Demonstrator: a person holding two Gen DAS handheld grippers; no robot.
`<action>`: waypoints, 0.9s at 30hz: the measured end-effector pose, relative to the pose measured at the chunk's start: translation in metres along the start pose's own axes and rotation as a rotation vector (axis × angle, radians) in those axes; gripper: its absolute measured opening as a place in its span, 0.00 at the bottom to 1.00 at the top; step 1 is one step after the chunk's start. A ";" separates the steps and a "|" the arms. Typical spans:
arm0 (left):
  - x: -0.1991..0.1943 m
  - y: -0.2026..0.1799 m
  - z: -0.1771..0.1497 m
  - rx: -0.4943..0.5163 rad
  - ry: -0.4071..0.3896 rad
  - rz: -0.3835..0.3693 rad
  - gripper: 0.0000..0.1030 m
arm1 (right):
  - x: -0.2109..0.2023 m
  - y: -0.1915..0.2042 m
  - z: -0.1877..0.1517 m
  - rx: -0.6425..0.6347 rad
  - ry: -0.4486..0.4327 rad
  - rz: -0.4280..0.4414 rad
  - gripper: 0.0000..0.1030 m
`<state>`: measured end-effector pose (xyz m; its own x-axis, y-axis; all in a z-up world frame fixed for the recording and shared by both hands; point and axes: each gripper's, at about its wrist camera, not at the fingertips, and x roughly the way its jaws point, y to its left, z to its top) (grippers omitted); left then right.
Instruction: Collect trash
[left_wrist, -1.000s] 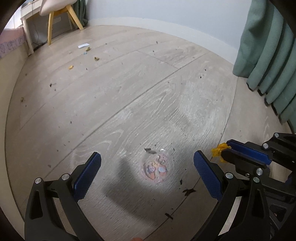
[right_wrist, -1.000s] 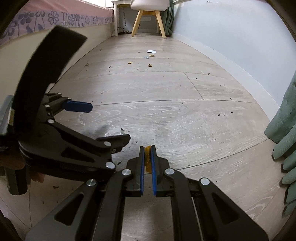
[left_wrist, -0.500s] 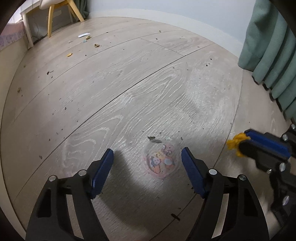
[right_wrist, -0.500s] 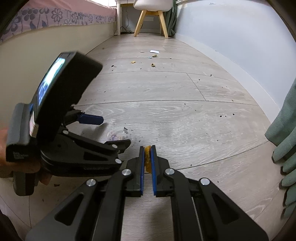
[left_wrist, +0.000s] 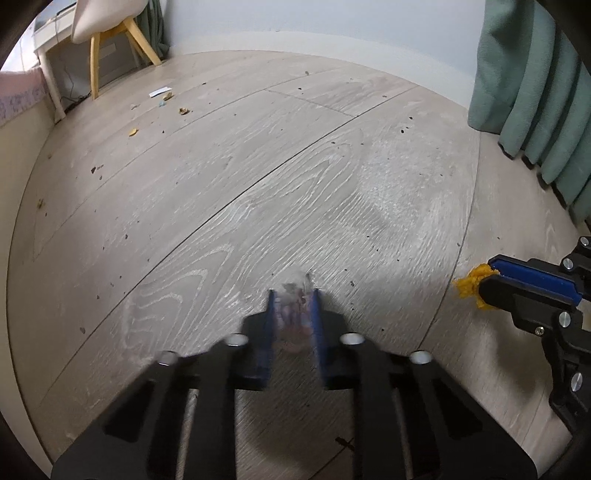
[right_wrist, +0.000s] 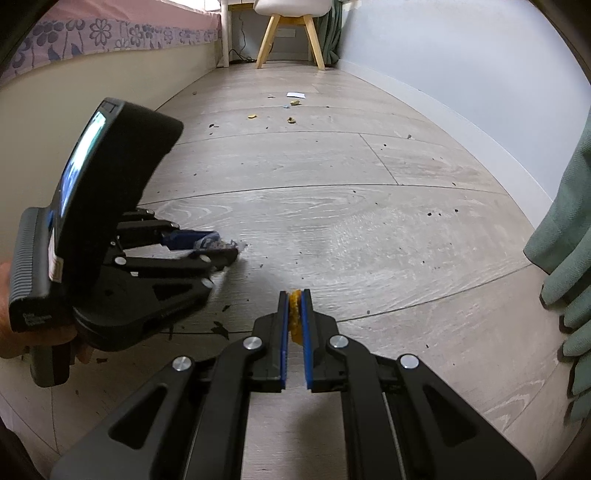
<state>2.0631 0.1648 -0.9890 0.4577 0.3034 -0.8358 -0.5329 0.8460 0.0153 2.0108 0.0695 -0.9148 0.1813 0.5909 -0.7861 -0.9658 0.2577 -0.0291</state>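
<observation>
A crumpled clear plastic wrapper (left_wrist: 295, 306) with a cartoon print sits on the wooden floor between the blue pads of my left gripper (left_wrist: 294, 295). Its jaws are closing, and the pads squeeze the wrapper from both sides. The right wrist view shows that left gripper (right_wrist: 225, 248) low over the floor, the wrapper (right_wrist: 212, 242) at its tips. My right gripper (right_wrist: 294, 295) is shut on an orange scrap (right_wrist: 295, 310), which pokes out past its pads. That orange scrap (left_wrist: 467, 288) also shows at the right edge of the left wrist view.
Small litter lies far down the floor: a white paper scrap (left_wrist: 160, 91), yellow bits (left_wrist: 133, 131) and dark crumbs. A green curtain (left_wrist: 535, 92) hangs at the right. A wooden-legged chair (right_wrist: 290, 40) stands at the far end and a bed side (right_wrist: 92, 74) runs along the left.
The left gripper's jaws, wide open around the wrapper on the floor, have come together on it and crumpled it. The right gripper has kept its grip on the orange scrap.
</observation>
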 end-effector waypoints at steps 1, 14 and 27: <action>0.000 -0.001 0.000 0.003 0.000 -0.002 0.03 | 0.000 -0.001 0.000 0.003 -0.001 -0.002 0.08; -0.027 0.004 0.001 -0.070 -0.039 -0.070 0.00 | -0.011 0.000 0.004 0.030 -0.017 0.016 0.08; -0.123 -0.014 0.006 -0.029 0.035 -0.133 0.00 | -0.079 0.010 0.025 0.037 0.028 0.032 0.08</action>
<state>2.0187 0.1180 -0.8834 0.5006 0.1734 -0.8481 -0.4895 0.8648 -0.1121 1.9917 0.0442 -0.8378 0.1450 0.5781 -0.8030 -0.9635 0.2671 0.0183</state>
